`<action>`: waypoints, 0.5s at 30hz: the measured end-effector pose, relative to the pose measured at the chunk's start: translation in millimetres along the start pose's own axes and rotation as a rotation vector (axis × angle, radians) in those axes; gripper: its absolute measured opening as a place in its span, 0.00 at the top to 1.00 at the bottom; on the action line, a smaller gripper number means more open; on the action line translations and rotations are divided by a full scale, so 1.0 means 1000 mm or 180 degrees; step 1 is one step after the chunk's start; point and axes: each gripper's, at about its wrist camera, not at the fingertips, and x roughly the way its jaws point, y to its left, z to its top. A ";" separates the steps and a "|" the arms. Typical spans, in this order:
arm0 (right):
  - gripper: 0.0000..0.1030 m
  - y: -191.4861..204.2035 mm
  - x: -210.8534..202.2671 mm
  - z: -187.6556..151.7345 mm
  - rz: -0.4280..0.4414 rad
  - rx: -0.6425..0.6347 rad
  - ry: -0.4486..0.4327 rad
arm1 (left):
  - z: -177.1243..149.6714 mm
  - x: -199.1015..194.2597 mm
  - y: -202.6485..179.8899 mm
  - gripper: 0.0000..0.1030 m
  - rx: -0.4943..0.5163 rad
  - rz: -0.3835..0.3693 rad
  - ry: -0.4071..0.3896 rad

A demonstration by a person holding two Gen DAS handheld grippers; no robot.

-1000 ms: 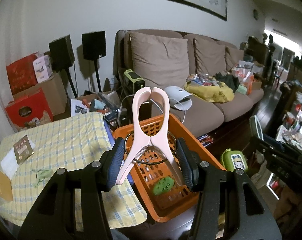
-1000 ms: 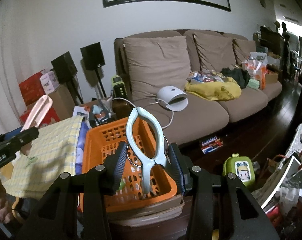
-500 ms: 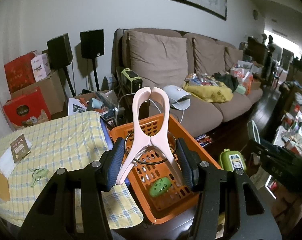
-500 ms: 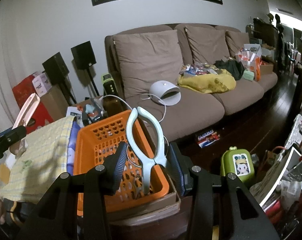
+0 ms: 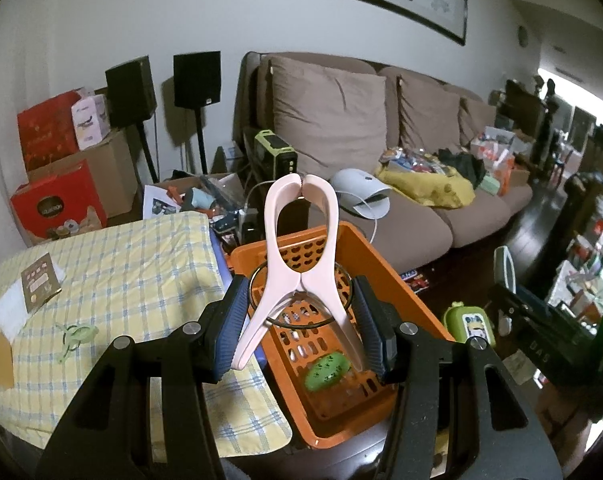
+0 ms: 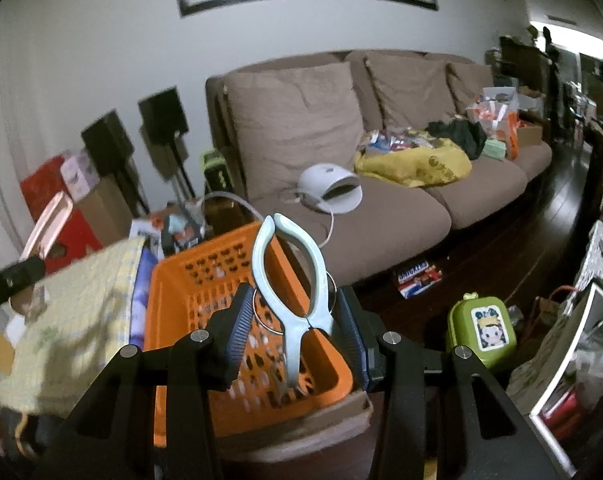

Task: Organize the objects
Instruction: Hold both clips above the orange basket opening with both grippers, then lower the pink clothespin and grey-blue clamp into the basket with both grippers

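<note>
In the left wrist view my left gripper (image 5: 301, 330) is shut on a large pink clothes peg (image 5: 301, 240), which stands upright with its legs splayed against the blue pads. Below it sits an orange perforated basket (image 5: 401, 280) with a green ridged item (image 5: 327, 370) on its floor. In the right wrist view my right gripper (image 6: 293, 332) is shut on a light blue peg (image 6: 289, 276), tilted a little to the left, above the near right corner of the same basket (image 6: 173, 280). The left gripper's tip with the pink peg (image 6: 49, 220) shows at the left edge of that view.
A yellow checked cloth (image 5: 121, 280) left of the basket carries a small green clip (image 5: 75, 336) and a brown card (image 5: 41, 282). A green lunch box (image 6: 481, 330) stands on the dark floor. A brown sofa (image 6: 341, 224), speakers and cardboard boxes fill the back.
The right gripper has sunk a little toward the basket and rolled slightly, still holding the blue peg. The left gripper and its pink peg have hardly moved.
</note>
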 end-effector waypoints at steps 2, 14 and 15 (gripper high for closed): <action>0.58 0.001 0.004 -0.007 -0.0035 0.0036 -0.0066 | -0.006 0.004 0.000 0.52 -0.0002 0.0006 0.0045; 0.58 0.011 0.026 -0.033 -0.0207 -0.0059 -0.0214 | -0.025 0.020 0.007 0.52 -0.0067 0.0066 0.0130; 0.58 0.013 0.028 -0.035 -0.0188 -0.0080 -0.0192 | -0.028 0.021 0.008 0.52 -0.0079 0.0070 0.0138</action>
